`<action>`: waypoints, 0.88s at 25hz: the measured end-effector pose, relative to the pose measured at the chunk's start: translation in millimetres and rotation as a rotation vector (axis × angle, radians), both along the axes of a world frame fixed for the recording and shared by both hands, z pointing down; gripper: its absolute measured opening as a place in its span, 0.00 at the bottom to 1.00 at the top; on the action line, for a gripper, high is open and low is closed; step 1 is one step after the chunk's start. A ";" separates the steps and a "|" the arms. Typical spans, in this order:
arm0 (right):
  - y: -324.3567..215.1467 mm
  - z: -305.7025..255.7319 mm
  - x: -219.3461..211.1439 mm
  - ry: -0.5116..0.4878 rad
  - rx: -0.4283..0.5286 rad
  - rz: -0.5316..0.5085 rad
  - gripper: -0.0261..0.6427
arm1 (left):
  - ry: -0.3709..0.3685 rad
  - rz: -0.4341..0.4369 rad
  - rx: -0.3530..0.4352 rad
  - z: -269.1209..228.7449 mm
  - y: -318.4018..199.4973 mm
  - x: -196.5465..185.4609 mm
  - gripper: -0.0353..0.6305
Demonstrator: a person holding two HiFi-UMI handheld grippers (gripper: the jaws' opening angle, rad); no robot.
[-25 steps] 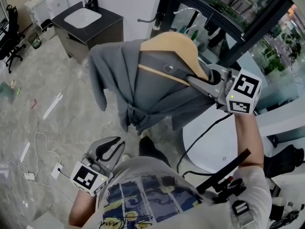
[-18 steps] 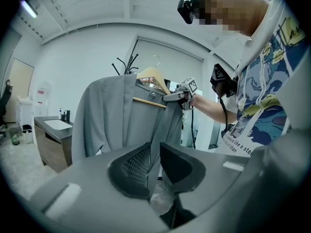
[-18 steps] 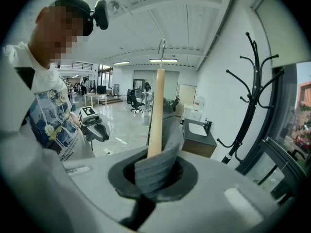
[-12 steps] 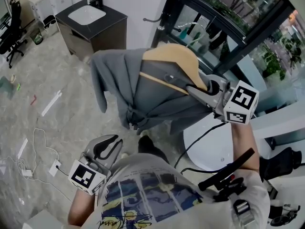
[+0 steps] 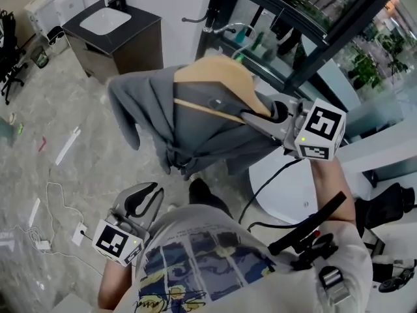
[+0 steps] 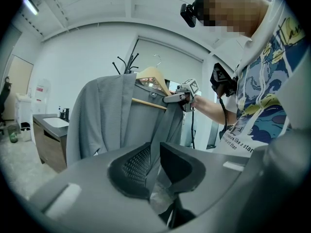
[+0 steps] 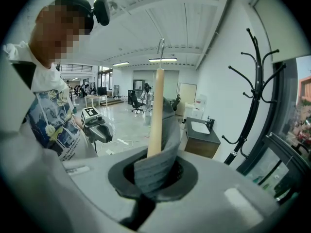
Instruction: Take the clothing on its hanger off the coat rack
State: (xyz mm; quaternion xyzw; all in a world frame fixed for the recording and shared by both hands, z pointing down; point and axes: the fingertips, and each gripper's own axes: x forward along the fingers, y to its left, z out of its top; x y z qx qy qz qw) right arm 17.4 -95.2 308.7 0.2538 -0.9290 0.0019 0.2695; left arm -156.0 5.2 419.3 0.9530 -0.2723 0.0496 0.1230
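Observation:
A grey garment [image 5: 189,126] hangs on a wooden hanger [image 5: 218,77] held out in the air. My right gripper [image 5: 251,116] is shut on the hanger's shoulder end, pinching a fold of the grey cloth [image 7: 158,154] against the wood [image 7: 155,115]. The hanger's metal hook [image 7: 160,45] hangs free. The black coat rack [image 7: 255,96] stands apart from it on the right. My left gripper [image 5: 146,197] hangs low by the person's left side, shut with nothing in it. In the left gripper view the garment [image 6: 112,115] is well ahead of the left gripper [image 6: 154,164].
A dark vanity cabinet with a white sink [image 5: 114,28] stands behind the garment. A white round base [image 5: 287,188] lies on the floor at the right, under a black cable. Loose white cables [image 5: 58,207] cross the marble floor. A glass wall [image 5: 313,31] runs along the right.
The right gripper with hanger and garment has shifted slightly left and up in the head view. The left gripper has barely moved.

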 end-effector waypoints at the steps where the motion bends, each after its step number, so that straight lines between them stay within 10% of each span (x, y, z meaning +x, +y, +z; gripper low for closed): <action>1: -0.2 2.2 -0.7 0.002 -0.004 -0.002 0.05 | 0.000 -0.001 -0.002 0.7 -0.3 0.1 0.15; 22: 0.8 10.6 -2.8 0.014 -0.020 -0.011 0.05 | -0.003 0.017 -0.015 2.2 -6.3 2.7 0.15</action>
